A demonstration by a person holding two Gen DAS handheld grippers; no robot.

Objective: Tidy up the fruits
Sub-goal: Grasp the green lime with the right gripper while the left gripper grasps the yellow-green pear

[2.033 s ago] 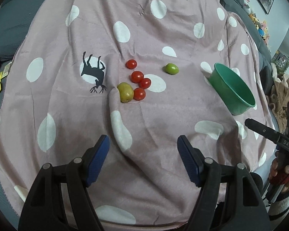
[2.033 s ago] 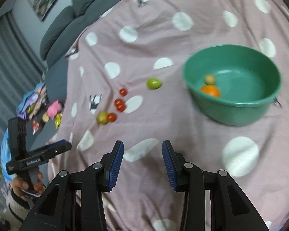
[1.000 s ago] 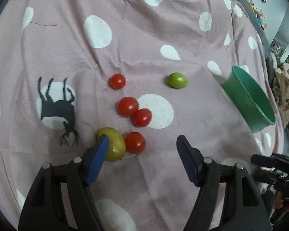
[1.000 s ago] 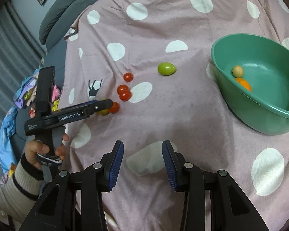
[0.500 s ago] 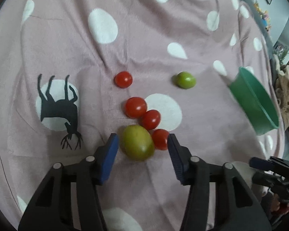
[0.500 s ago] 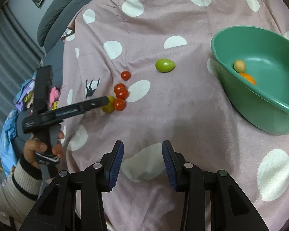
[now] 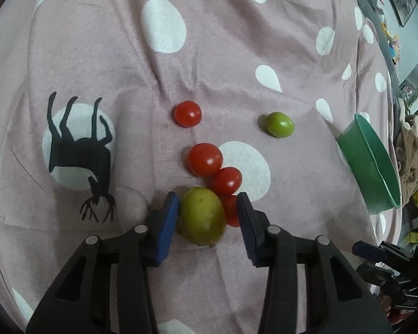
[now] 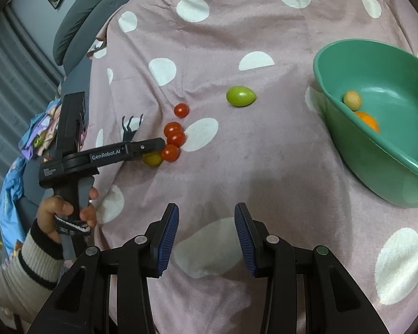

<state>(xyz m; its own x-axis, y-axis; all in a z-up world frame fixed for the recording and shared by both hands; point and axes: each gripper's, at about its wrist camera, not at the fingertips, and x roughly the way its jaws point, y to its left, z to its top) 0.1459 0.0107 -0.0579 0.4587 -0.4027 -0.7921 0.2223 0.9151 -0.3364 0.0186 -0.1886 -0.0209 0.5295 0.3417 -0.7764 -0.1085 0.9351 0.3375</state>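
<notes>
My left gripper [image 7: 207, 218] straddles a yellow-green fruit [image 7: 202, 215] on the pink spotted cloth; its left pad touches the fruit, the right pad stands a little off, with a red tomato [image 7: 231, 210] partly between. More red tomatoes [image 7: 204, 159] [image 7: 187, 113] and a green fruit [image 7: 280, 124] lie beyond. The green bowl [image 7: 376, 167] is at the right. In the right wrist view my right gripper [image 8: 206, 226] is open and empty above the cloth, the left gripper [image 8: 153, 146] is at the yellow-green fruit [image 8: 152, 159], and the bowl [image 8: 345, 128] holds an orange and a small tan fruit.
The cloth [image 7: 181, 55] covers a soft surface with wrinkles. Grey cushions [image 8: 78, 19] lie behind the cloth. Toys and colourful clutter [image 8: 39, 136] sit off the cloth's left edge in the right wrist view.
My left gripper moved forward and down to the fruit cluster and narrowed around the yellow-green fruit. My right gripper stayed open, shifting slightly.
</notes>
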